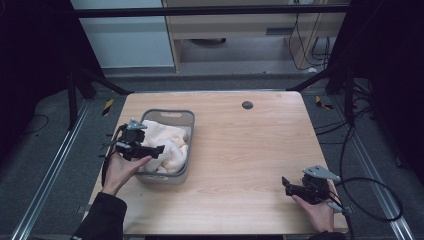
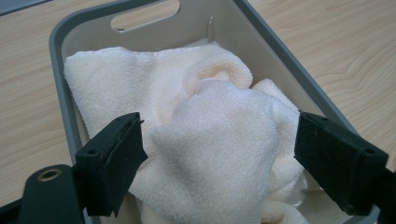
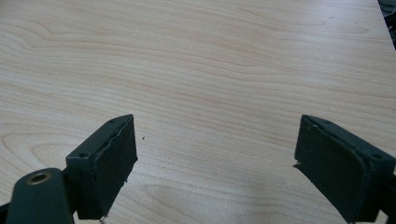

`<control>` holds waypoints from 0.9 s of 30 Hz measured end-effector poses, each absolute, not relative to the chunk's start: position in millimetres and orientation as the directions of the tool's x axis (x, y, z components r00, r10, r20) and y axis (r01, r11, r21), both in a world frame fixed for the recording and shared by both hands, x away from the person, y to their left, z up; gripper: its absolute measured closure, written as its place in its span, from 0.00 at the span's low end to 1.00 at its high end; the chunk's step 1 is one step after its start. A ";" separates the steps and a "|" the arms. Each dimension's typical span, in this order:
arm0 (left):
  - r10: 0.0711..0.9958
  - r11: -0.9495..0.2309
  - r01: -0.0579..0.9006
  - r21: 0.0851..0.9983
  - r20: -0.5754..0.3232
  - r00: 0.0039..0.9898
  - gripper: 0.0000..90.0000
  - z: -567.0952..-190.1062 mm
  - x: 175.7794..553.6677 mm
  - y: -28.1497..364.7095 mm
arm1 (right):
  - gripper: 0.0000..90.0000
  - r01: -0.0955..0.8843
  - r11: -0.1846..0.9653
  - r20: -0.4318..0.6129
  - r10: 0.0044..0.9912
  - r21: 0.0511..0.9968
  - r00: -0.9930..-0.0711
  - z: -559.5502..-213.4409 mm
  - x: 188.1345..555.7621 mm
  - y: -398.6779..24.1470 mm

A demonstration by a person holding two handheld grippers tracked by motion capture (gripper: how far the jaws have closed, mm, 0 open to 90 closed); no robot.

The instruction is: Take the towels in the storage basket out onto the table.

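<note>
A cream terry towel (image 2: 205,135) lies crumpled in a grey plastic basket (image 1: 186,120) near the worktop's (image 1: 250,145) left edge. My left gripper (image 2: 217,154) hangs over it, released, jaws wide either side of a fold. My right gripper (image 3: 215,163) rests released near the worktop's front right corner.

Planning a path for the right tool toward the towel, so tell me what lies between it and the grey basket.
Only bare wooden table separates the right tool from the basket, as the high view shows; the towel sits inside the basket.
</note>
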State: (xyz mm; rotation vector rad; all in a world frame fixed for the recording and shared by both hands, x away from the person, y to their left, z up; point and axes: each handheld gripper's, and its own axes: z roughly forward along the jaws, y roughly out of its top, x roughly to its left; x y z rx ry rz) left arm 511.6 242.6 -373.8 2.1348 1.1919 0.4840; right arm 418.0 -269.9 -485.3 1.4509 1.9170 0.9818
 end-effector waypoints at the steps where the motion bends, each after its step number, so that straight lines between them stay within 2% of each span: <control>1: 0.853 -0.389 0.622 0.679 0.011 0.522 0.16 -374.4 512.6 241.7 | 0.14 0.572 0.153 0.014 0.961 0.806 -0.277 -485.2 417.9 -269.6; 27: 0.816 -0.505 0.673 0.541 0.046 0.576 0.13 -399.8 532.2 223.8 | 0.13 0.591 0.174 0.011 0.955 0.788 -0.296 -487.7 419.8 -268.3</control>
